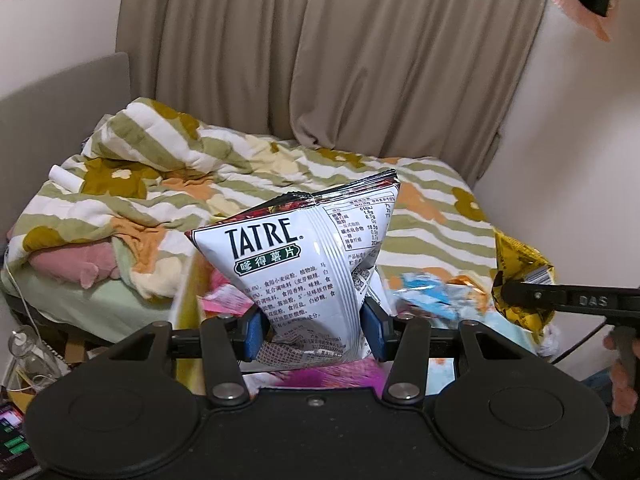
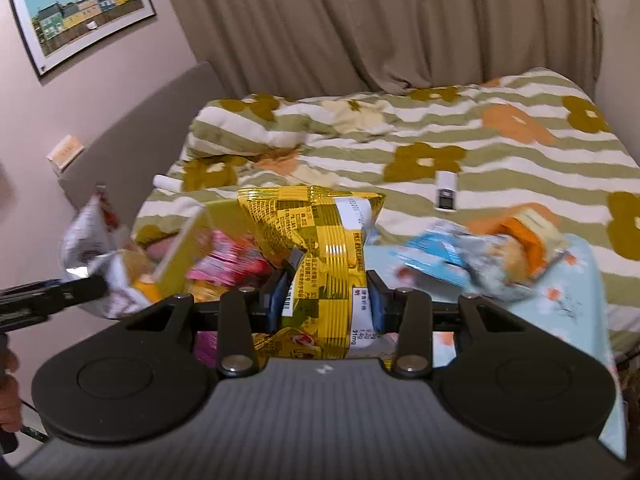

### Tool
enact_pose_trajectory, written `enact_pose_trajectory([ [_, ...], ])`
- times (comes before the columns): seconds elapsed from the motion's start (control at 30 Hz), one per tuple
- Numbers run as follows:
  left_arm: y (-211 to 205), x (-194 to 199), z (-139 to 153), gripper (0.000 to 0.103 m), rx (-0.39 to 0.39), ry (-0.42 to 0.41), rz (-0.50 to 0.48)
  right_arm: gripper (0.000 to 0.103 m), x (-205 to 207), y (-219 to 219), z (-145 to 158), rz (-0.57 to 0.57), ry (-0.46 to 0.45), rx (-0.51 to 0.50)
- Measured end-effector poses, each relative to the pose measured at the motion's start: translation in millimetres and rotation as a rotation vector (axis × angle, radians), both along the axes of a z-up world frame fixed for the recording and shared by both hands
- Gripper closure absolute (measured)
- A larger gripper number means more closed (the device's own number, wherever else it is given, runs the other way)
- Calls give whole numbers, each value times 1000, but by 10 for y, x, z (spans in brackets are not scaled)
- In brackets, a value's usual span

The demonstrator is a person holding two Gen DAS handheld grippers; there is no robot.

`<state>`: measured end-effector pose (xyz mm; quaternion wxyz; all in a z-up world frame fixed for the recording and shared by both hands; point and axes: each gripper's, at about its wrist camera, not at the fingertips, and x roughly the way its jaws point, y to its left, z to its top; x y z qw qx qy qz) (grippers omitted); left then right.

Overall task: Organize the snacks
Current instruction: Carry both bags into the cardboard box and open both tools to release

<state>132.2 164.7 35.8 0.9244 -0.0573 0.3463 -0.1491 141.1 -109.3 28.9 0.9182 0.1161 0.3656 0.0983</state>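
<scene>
Snacks: two bags up in air, one per gripper. Left gripper (image 1: 316,330) clamps white chip bag (image 1: 304,264) low down, right gripper (image 2: 326,300) pinches yellow bag (image 2: 320,248) mid-body. You keep squeeze gentle, chips crush easy; carry bags clear of each other. Rest of pile on bed (image 2: 520,152) beneath: pink packets (image 2: 228,264), blue packet (image 2: 436,260), orange one (image 2: 524,236), too blurred for exact count.

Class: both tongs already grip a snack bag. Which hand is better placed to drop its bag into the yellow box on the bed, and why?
Left, probably. The left tongs hold the white TATRE bag close beside the yellow box; the right tongs hold the yellow bag farther from it.
</scene>
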Motion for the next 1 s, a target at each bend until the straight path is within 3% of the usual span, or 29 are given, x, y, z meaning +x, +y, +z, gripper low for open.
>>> enact_pose_trajectory([
  [0.3,275,784,-257,49,59,78,8,47,578,787,-127,28,25,-8],
  [0.57,279,1180,-569,48,59,168,-22,47,911,1027,-363,-15,64,-62],
  [0.67,244,1266,-640,33,73,190,-29,47,1016,1003,-425,-34,78,-77],
  [0.7,234,1298,-664,19,77,198,-33,47,1058,991,-444,-40,83,-79],
  [0.73,232,1308,-674,11,75,195,-38,47,1100,980,-460,-45,86,-81],
  [1.0,261,1291,-658,7,85,178,-26,44,1427,901,-605,-70,131,-74],
])
